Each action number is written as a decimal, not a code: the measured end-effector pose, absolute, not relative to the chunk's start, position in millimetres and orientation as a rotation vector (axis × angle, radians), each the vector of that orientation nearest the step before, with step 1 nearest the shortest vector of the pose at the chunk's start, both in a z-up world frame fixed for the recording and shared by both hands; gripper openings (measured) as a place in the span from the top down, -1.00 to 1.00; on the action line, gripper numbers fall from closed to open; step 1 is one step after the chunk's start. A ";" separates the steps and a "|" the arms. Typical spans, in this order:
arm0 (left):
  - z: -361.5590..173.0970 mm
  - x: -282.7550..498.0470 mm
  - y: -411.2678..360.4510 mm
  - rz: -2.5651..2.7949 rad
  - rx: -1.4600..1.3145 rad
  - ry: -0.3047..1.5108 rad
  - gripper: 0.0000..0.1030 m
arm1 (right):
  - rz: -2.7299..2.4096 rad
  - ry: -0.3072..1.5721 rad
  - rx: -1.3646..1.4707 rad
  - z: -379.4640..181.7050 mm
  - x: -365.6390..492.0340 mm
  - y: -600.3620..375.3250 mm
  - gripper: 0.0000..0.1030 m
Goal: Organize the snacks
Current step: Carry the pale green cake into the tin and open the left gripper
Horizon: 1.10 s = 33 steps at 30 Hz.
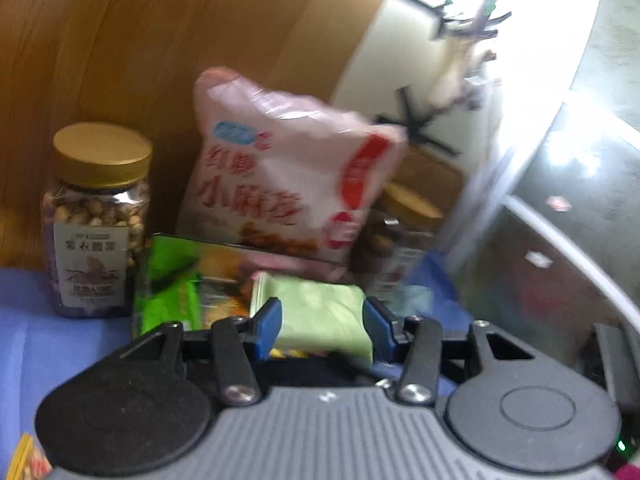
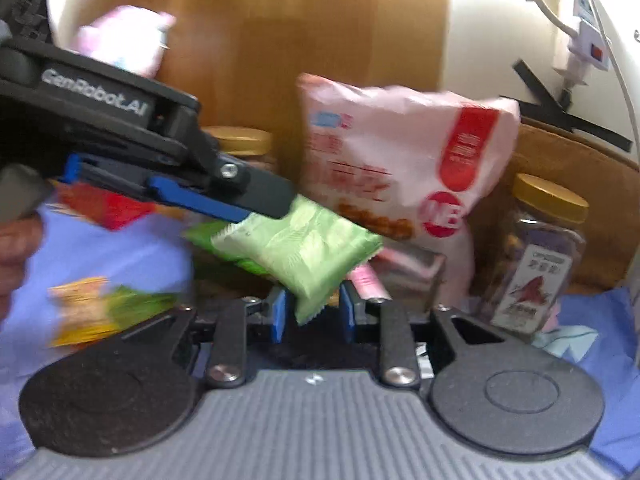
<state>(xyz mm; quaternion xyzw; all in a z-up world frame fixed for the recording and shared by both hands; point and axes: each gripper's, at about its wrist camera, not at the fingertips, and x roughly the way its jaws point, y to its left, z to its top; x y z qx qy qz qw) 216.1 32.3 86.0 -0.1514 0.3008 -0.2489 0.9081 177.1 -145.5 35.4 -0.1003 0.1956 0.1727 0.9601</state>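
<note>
My left gripper (image 1: pixel 322 320) is shut on a pale green snack packet (image 1: pixel 320 312), its blue pads pressed against both sides. In the right wrist view the left gripper (image 2: pixel 264 212) reaches in from the left and holds that packet (image 2: pixel 304 248) slanting in the air. The packet's lower corner hangs between the blue pads of my right gripper (image 2: pixel 312 312), with a slim gap on each side, so those jaws stand open. Behind it leans a big pink snack bag (image 1: pixel 280 168) (image 2: pixel 392 152).
Gold-lidded nut jars (image 1: pixel 98 216) (image 2: pixel 536 256) flank the pink bag against a wooden panel (image 2: pixel 300 20). A bright green packet (image 1: pixel 168 284) lies in front. A red packet (image 2: pixel 104 204) and a blurred yellow-green one (image 2: pixel 100 308) lie on the blue cloth (image 2: pixel 120 248). A hand (image 2: pixel 16 248) shows at the left edge.
</note>
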 end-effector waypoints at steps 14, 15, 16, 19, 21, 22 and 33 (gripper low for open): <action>60.3 150.0 143.9 -0.280 -0.473 0.569 0.11 | 0.510 0.555 -0.053 -3.7 121.2 -145.8 0.31; 56.2 146.2 150.8 -0.257 -0.481 0.576 0.11 | 0.530 0.578 -0.046 -5.1 123.2 -139.3 0.31; 50.7 143.8 157.1 -0.240 -0.495 0.590 0.11 | 0.553 0.596 -0.034 -4.9 125.8 -133.7 0.31; 34.1 141.7 169.2 -0.210 -0.538 0.617 0.11 | 0.645 0.654 0.049 -1.1 142.4 -115.2 0.29; 23.8 145.0 173.0 -0.225 -0.572 0.641 0.11 | 0.665 0.687 0.102 -1.0 160.0 -103.4 0.28; 20.4 147.9 173.2 -0.235 -0.577 0.653 0.12 | 0.668 0.704 0.130 -1.7 169.2 -98.7 0.28; -0.9 154.5 161.7 -0.272 -0.536 0.708 0.12 | 0.708 0.786 0.240 -22.2 196.7 -63.2 0.31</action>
